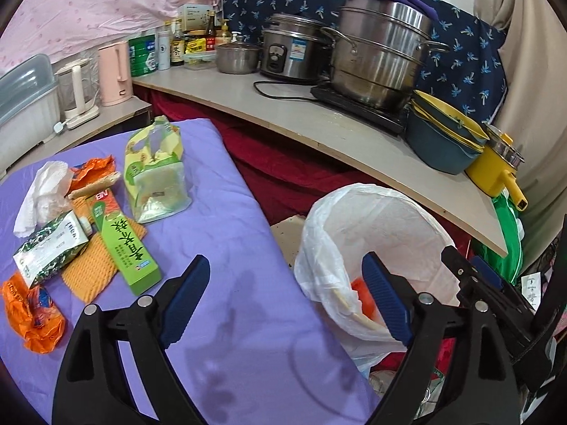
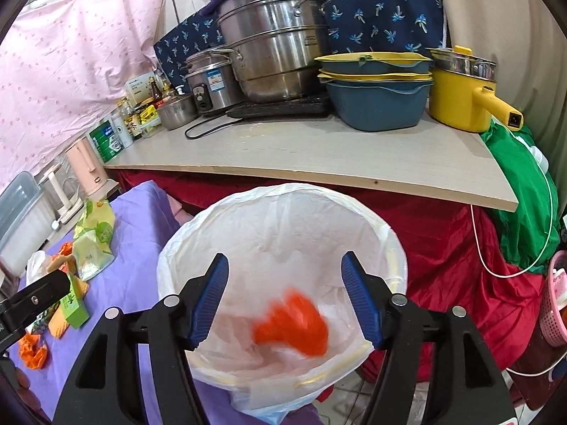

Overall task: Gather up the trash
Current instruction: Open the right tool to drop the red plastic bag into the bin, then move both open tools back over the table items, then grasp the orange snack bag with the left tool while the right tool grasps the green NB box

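Purple cloth (image 1: 226, 233) covers the work surface at lower left; a beige countertop (image 1: 319, 120) crosses mid-frame. White-lined trash bin (image 2: 283, 233), centre, contains a blurred orange wrapper (image 2: 290, 326). Remaining trash: green carton (image 1: 124, 248), orange bag (image 1: 32, 315), tissue (image 1: 39, 191), left side. Right gripper (image 2: 285, 301) and left gripper (image 1: 283, 297) both wide, empty.

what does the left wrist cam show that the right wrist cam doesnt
Only the left wrist view shows the whole trash pile: the white tissue, patterned box and the full orange foam net.

Only the right wrist view looks straight into the bin, where a blurred orange wrapper sits below the open right tongs, and shows a pink basket.

Both share the bin liner, the green tea box, the purple cloth and the steamer pot.
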Action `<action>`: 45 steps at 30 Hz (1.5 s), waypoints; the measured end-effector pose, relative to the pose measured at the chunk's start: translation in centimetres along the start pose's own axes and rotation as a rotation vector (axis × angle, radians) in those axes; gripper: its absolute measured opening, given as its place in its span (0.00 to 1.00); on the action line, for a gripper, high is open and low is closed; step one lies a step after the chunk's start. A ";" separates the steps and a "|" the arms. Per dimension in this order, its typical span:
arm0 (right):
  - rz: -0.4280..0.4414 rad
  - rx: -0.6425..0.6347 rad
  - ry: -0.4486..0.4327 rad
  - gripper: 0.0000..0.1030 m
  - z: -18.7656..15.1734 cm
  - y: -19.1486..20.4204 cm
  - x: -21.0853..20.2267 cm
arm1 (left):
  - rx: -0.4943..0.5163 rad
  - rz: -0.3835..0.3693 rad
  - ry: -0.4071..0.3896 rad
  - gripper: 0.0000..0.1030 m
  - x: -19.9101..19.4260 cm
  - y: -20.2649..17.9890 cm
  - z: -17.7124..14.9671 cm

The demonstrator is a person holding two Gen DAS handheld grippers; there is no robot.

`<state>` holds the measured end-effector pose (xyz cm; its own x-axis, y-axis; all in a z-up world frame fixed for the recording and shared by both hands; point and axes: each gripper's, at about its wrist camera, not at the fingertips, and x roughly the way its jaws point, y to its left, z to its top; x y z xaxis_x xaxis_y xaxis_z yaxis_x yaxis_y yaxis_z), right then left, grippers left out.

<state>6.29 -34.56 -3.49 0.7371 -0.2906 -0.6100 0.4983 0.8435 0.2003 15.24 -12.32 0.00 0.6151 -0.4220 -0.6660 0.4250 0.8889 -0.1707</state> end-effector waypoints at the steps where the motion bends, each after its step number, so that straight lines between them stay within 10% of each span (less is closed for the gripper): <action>1: 0.002 -0.001 0.000 0.62 -0.1 0.2 -0.1 | -0.004 0.003 0.000 0.81 -0.1 0.2 0.0; 19: 0.097 -0.083 -0.018 0.69 -1.2 6.8 -4.0 | -0.092 0.073 -0.039 0.87 -4.1 5.8 -1.3; 45: 0.258 -0.274 0.110 0.69 -7.8 21.0 -4.0 | -0.487 0.283 0.060 0.88 -7.7 25.7 -8.6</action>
<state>10.23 -12.11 -2.84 0.7617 -0.0152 -0.6478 0.1513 0.9763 0.1550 15.64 15.30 -5.50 0.6153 -0.1568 -0.7726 -0.1157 0.9514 -0.2853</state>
